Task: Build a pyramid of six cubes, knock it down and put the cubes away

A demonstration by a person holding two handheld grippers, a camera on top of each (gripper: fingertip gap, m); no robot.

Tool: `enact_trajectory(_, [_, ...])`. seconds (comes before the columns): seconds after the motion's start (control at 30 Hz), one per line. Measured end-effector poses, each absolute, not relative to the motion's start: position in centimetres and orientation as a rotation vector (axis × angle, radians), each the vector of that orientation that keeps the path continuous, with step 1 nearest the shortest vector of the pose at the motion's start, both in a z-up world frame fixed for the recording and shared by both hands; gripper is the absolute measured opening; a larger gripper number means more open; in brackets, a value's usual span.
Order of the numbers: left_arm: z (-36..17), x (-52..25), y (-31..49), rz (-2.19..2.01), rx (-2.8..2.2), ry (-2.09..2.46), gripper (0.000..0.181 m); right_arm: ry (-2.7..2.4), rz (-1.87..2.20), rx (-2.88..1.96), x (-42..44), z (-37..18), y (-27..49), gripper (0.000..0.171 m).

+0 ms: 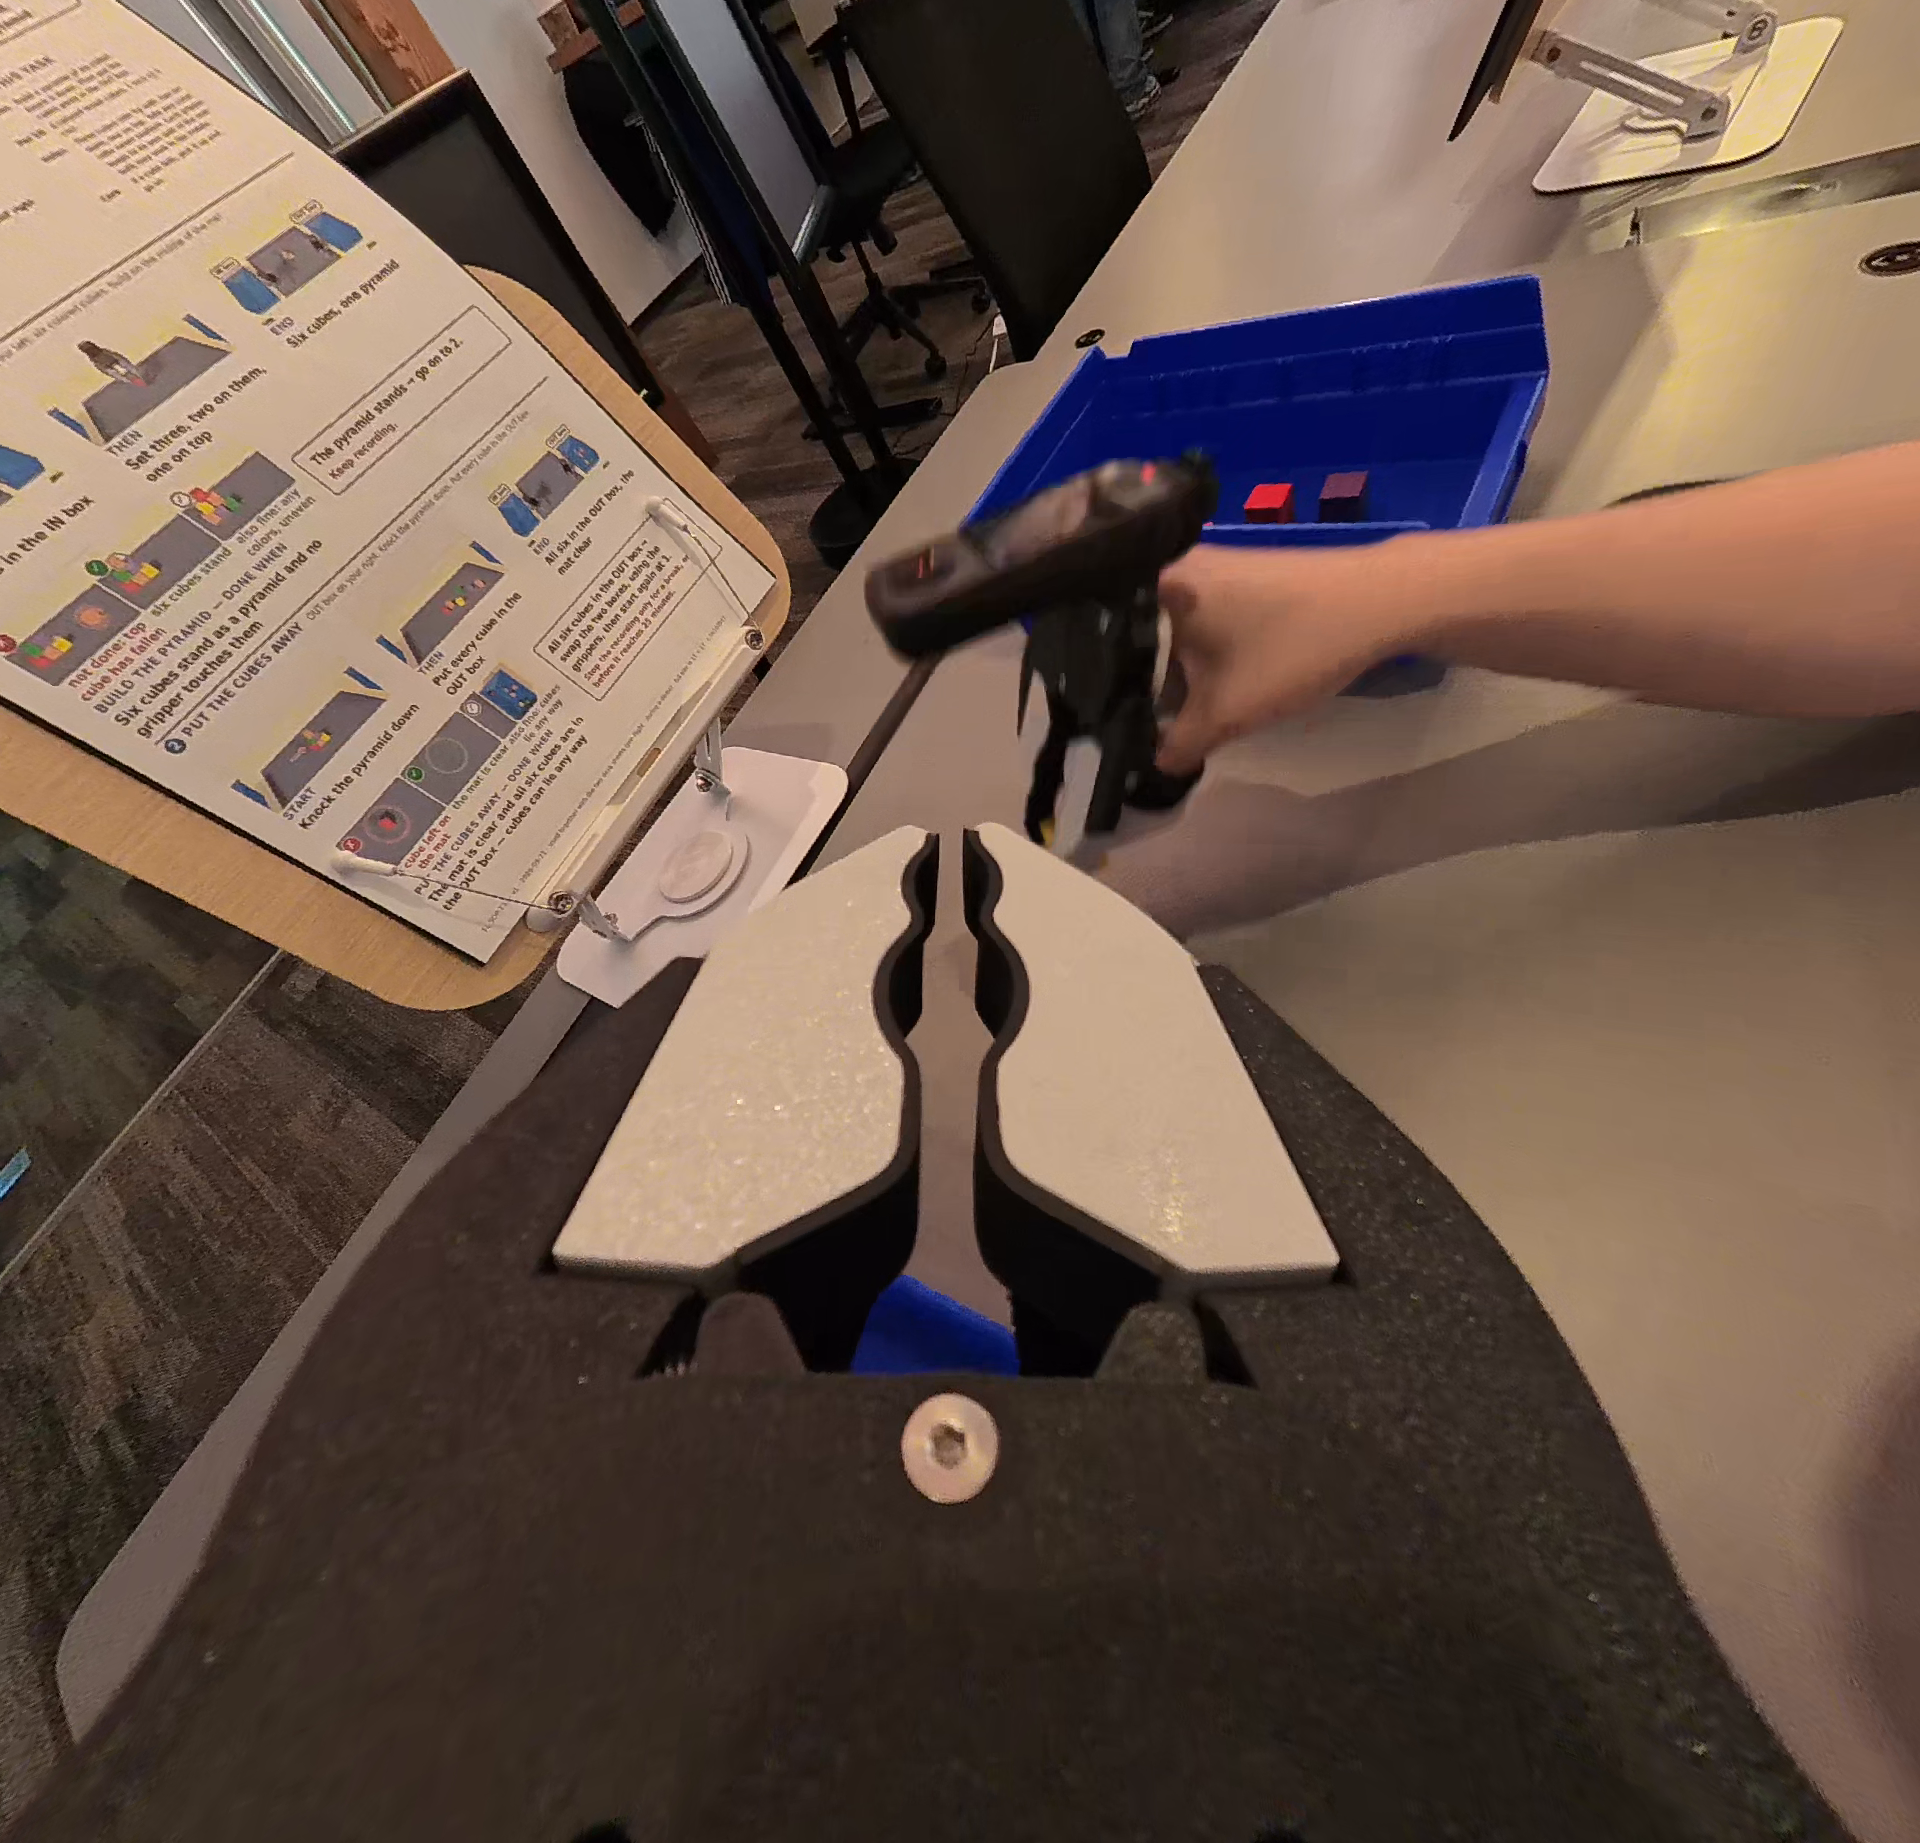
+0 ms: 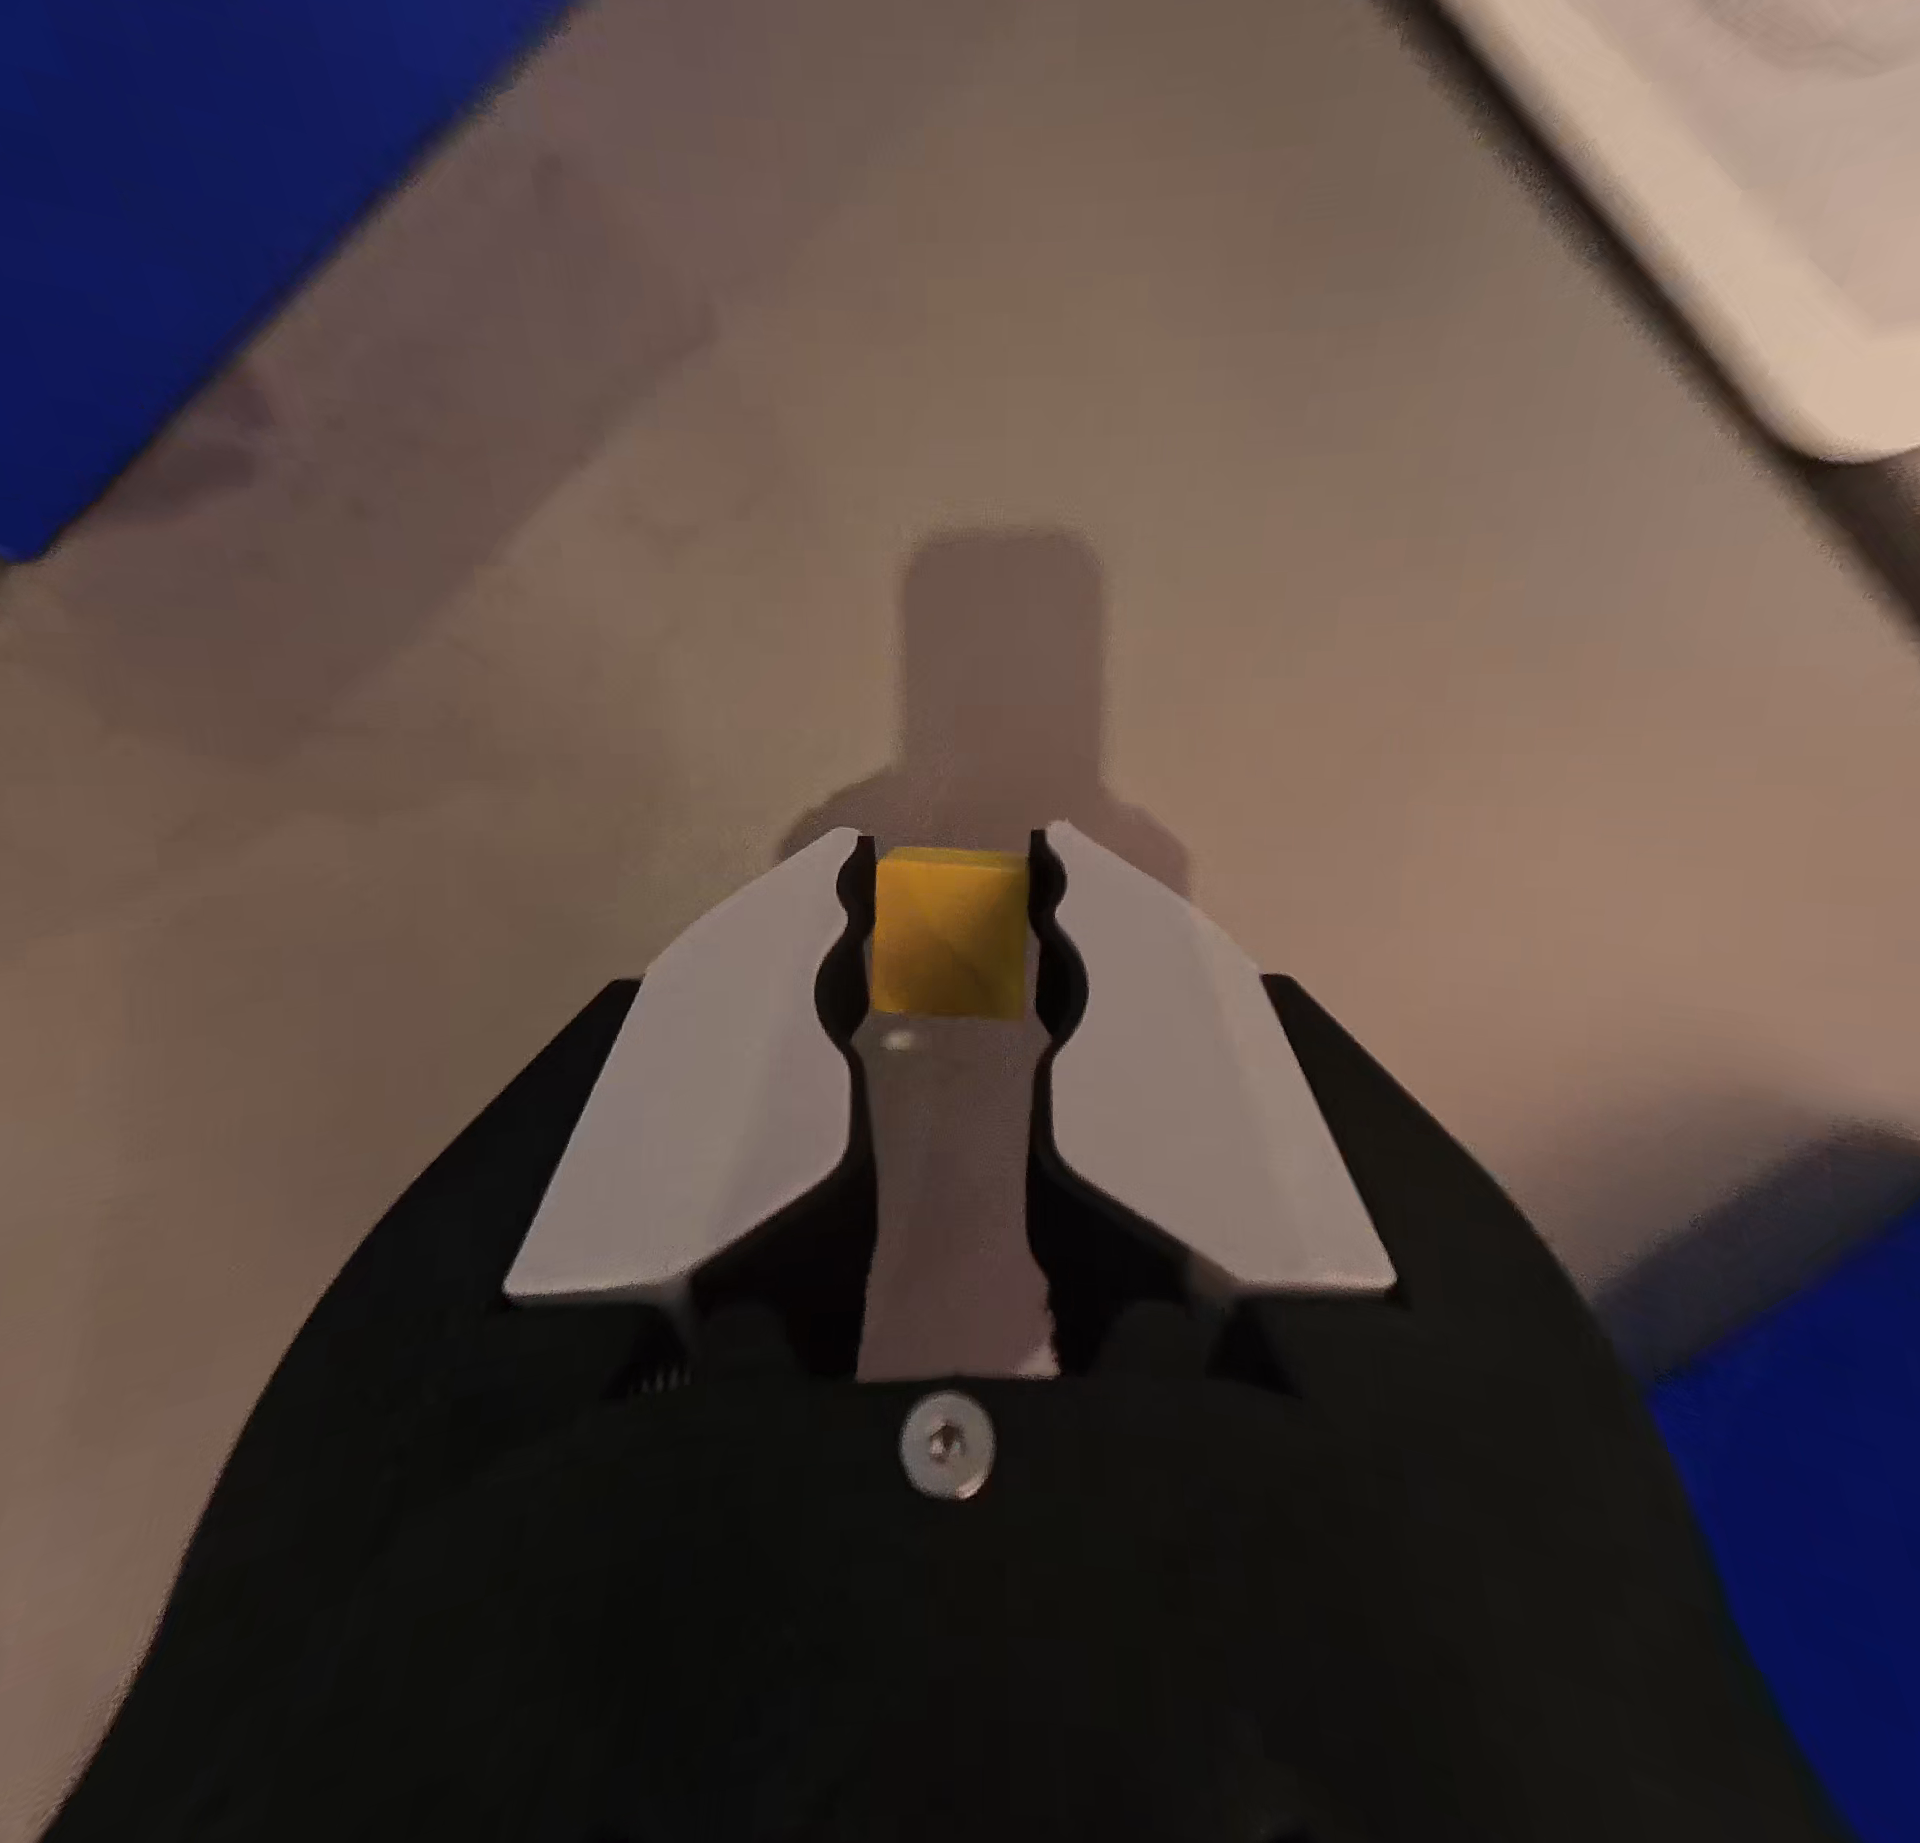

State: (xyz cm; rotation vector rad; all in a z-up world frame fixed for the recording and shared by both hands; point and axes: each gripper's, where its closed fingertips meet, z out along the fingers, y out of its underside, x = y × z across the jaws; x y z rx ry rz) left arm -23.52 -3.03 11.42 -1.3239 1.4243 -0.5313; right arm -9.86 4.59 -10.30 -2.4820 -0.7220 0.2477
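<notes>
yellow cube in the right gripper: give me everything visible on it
The yellow cube is small, matte and solid-coloured, with faint diagonal marks on its upper face; it looks like wood or plastic. It sits squarely between the tips of the right gripper, whose black inner pads press its two sides. It is held above the grey mat, casting a shadow ahead. Its underside is hidden. In the left wrist view it is only a yellow speck.

Your left gripper (image 1: 950,843) hangs level with its jaws nearly touching — your right gripper (image 2: 948,858), fingers pointing down, is clamped on a yellow cube (image 2: 948,929).
</notes>
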Motion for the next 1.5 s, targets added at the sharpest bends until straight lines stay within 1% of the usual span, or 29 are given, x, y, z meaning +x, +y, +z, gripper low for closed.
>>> enact_trajectory(0.07, [11.6,-23.7,-2.9,-0.534,-1.324,1.414,0.004,-0.653,0.171,-2.343,-6.3,-4.2,4.8,0.03])
enact_trajectory(0.13, [11.7,-23.9,-2.8,-0.538,-1.326,1.402,0.004,-0.518,0.063,-2.226,-0.2,1.3,4.9,0.029])
enact_trajectory(0.2, [11.9,-24.0,-2.7,-0.542,-1.323,1.394,0.004,-0.302,-0.003,-2.223,7.5,3.4,5.0,0.029])
enact_trajectory(0.27, [12.0,-24.0,-2.8,-0.546,-1.316,1.394,0.004,-0.097,0.062,-2.347,13.8,0.8,4.6,0.029])
enact_trajectory(0.37, [11.9,-23.8,-2.8,-0.549,-1.314,1.399,0.004,0.031,0.164,-2.495,18.6,-5.5,4.2,0.03])
enact_trajectory(0.47, [11.6,-23.5,-2.7,-0.547,-1.328,1.407,0.004,0.014,0.148,-2.602,19.9,-10.2,3.5,0.03])
enact_trajectory(0.57, [11.1,-23.3,-2.6,-0.539,-1.34,1.423,0.004,-0.026,0.134,-2.665,19.9,-12.6,3.3,0.03])
enact_trajectory(0.6, [11.0,-23.2,-2.6,-0.536,-1.343,1.426,0.004,-0.031,0.133,-2.671,20.0,-12.9,3.3,0.03])
enact_trajectory(0.67, [10.9,-23.2,-2.5,-0.536,-1.351,1.431,0.004,-0.02,0.096,-2.659,20.4,-12.4,3.5,0.045])
enact_trajectory(0.7, [10.8,-23.2,-2.5,-0.542,-1.357,1.431,0.004,-0.026,0.085,-2.616,20.5,-11.2,3.6,0.047])
enact_trajectory(0.77, [10.9,-23.4,-2.3,-0.555,-1.369,1.415,0.005,-0.049,0.039,-2.461,20.7,-6.6,3.6,0.047])
enact_trajectory(0.83, [11.1,-23.8,-1.5,-0.544,-1.4,1.365,0.01,-0.016,-0.075,-2.325,22.6,-1.9,2.5,0.045])
enact_trajectory(0.9, [11.3,-24.5,-0.2,-0.509,-1.444,1.288,0.016,0.088,-0.15,-2.292,25.7,0.3,0.8,0.045])
enact_trajectory(0.93, [11.5,-25.0,0.6,-0.48,-1.472,1.24,0.02,0.164,-0.156,-2.338,27.4,-0.1,-0.2,0.048])
enact_trajectory(1.0, [11.7,-26.6,2.4,-0.396,-1.538,1.131,0.029,0.272,-0.083,-2.526,29.4,-3.3,-2.6,0.058])
enact_trajectory(1.03, [11.7,-27.9,3.5,-0.33,-1.586,1.059,0.03,0.301,-0.018,-2.609,29.5,-5.0,-3.7,0.061])
enact_trajectory(1.1, [10.1,-32.5,6.6,-0.142,-1.813,0.851,0.025,0.353,0.159,-2.669,28.6,-7.6,-5.3,0.059])
enact_trajectory(1.13, [8.8,-35.2,7.8,-0.051,-1.947,0.77,0.028,0.373,0.213,-2.679,28.2,-8.3,-5.8,0.058])
enact_trajectory(1.17, [7.8,-37.8,9.0,0.025,-2.046,0.692,0.033,0.372,0.196,-2.709,28.4,-8.9,-6.5,0.059])
enact_trajectory(1.2, [7.1,-40.0,10.1,0.07,-2.111,0.627,0.033,0.355,0.123,-2.752,29.1,-9.5,-7.2,0.06])
enact_trajectory(1.27, [5.6,-42.8,12.1,0.046,-2.22,0.53,0.037,0.337,0.046,-2.818,30.0,-10.4,-8.1,0.06])
enact_trajectory(1.37, [1.1,-44.7,12.8,-0.112,-2.436,0.514,0.042,0.341,0.173,-2.841,29.2,-11.5,-7.8,0.054])
enact_trajectory(1.43, [-2.1,-45.6,12.8,-0.193,-2.566,0.495,0.051,0.347,0.177,-2.88,29.0,-12.4,-7.8,0.05])
enact_trajectory(1.47, [-3.6,-46.4,13.0,-0.168,-2.619,0.469,0.055,0.353,0.153,-2.902,29.2,-12.8,-7.8,0.048])
enact_trajectory(1.5, [-5.1,-47.2,13.0,-0.133,-2.67,0.461,0.059,0.351,0.145,-2.926,29.2,-13.3,-7.9,0.042])
